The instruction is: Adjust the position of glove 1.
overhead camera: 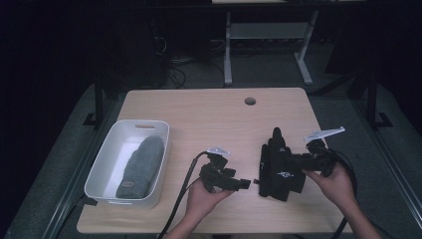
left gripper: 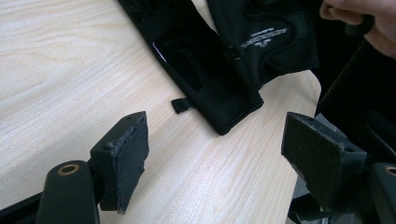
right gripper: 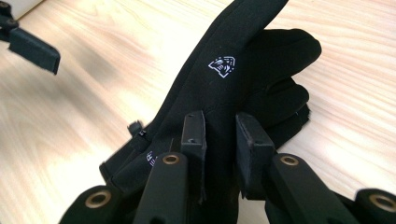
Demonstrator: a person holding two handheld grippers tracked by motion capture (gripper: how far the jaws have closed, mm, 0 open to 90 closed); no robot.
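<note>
A black glove (overhead camera: 278,172) with small white logos lies on the right half of the wooden table (overhead camera: 209,114). My right gripper (overhead camera: 292,164) comes in from the right and is shut on it. In the right gripper view the two pads pinch a raised fold of the black glove (right gripper: 243,79), with my right gripper (right gripper: 222,140) near the cuff. A second black glove (left gripper: 205,79) lies flat under the first. My left gripper (overhead camera: 243,184) rests just left of the gloves, its jaws wide open with nothing between them. In its own view my left gripper (left gripper: 217,156) faces the cuff.
A white bin (overhead camera: 107,159) at the table's left holds a grey mitten (overhead camera: 144,164). A cable hole (overhead camera: 250,101) sits near the far edge. A person's hand (left gripper: 369,23) holds the right gripper. The left gripper's pad (right gripper: 35,46) shows in the right gripper view.
</note>
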